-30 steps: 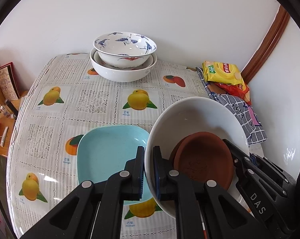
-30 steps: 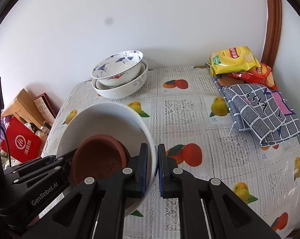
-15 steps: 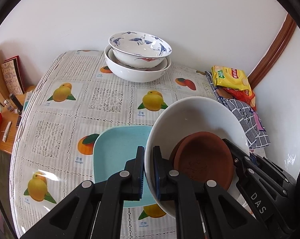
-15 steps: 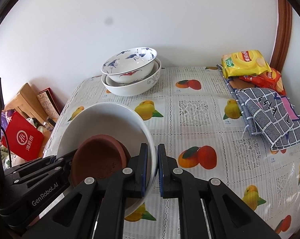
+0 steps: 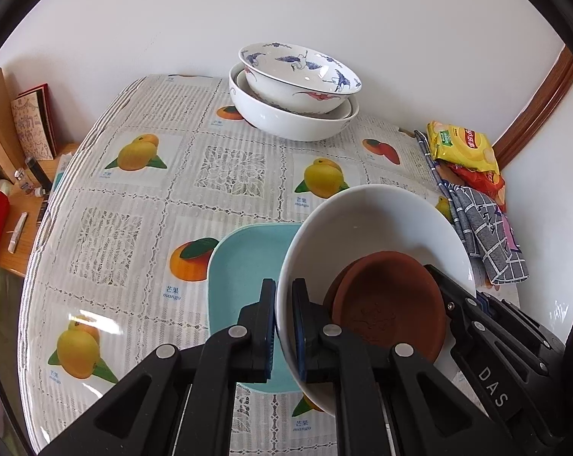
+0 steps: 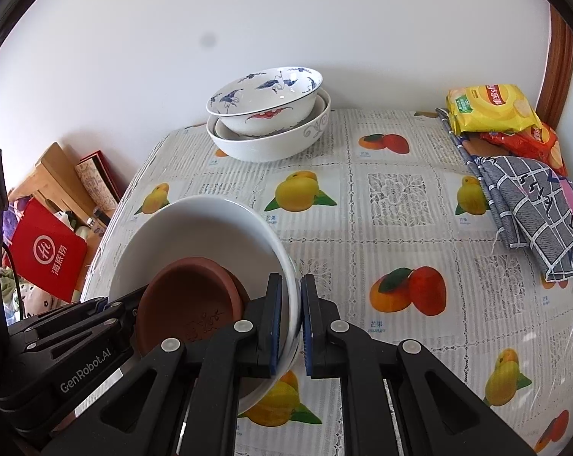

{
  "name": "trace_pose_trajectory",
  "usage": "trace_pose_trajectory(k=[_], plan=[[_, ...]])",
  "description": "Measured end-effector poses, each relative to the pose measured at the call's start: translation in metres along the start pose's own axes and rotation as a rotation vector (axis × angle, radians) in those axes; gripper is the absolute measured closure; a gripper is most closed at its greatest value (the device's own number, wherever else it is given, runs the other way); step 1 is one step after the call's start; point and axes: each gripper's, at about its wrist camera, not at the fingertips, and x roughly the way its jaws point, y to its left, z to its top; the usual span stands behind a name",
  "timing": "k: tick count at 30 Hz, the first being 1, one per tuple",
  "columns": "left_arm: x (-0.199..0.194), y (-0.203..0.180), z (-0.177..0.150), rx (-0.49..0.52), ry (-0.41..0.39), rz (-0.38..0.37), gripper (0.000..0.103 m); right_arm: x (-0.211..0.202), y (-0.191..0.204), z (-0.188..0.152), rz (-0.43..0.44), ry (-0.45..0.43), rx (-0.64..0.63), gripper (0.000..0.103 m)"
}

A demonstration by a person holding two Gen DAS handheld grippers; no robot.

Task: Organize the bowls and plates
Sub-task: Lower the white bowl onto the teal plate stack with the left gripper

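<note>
The table (image 5: 225, 174), covered in a fruit-print plastic cloth, is the landmark. At its far edge, against the wall, a plain white bowl (image 5: 286, 123) carries a blue-and-white crane-pattern bowl (image 5: 299, 76) nested inside it; a further rim shows between the two. The same stack appears in the right wrist view, outer bowl (image 6: 271, 144) and painted bowl (image 6: 265, 95) alike.

Above the table's near part a large white bowl (image 5: 370, 224) is held tilted off the cloth, with a brown clay saucer (image 5: 389, 307) lying inside it. The left gripper (image 5: 284, 326) is clamped narrow on the bowl's left rim, one finger inside and one outside. The right gripper (image 6: 291, 317) pinches the opposite rim of the same white bowl (image 6: 195, 228) the same way, the saucer (image 6: 189, 304) beside its inner finger.

On the table under the lifted bowl lies a light blue square plate (image 5: 244, 266), partly hidden by it.

At the table's right side a folded checked cloth (image 6: 533, 205) lies toward the wall, with a yellow chip bag (image 6: 491, 108) and a red snack bag (image 6: 529, 140) just behind it.
</note>
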Motion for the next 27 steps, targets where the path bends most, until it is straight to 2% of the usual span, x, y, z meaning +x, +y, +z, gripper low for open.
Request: trace_pose_trajectory(k=[16, 27], plan=[[0.028, 0.030, 0.000, -0.046, 0.043, 0.009, 0.094, 0.039, 0.015, -0.003, 0.010, 0.063, -0.019, 0.093], [0.055, 0.035, -0.003, -0.057, 0.074, 0.004, 0.094, 0.066, 0.010, -0.007, -0.006, 0.116, -0.027, 0.093]])
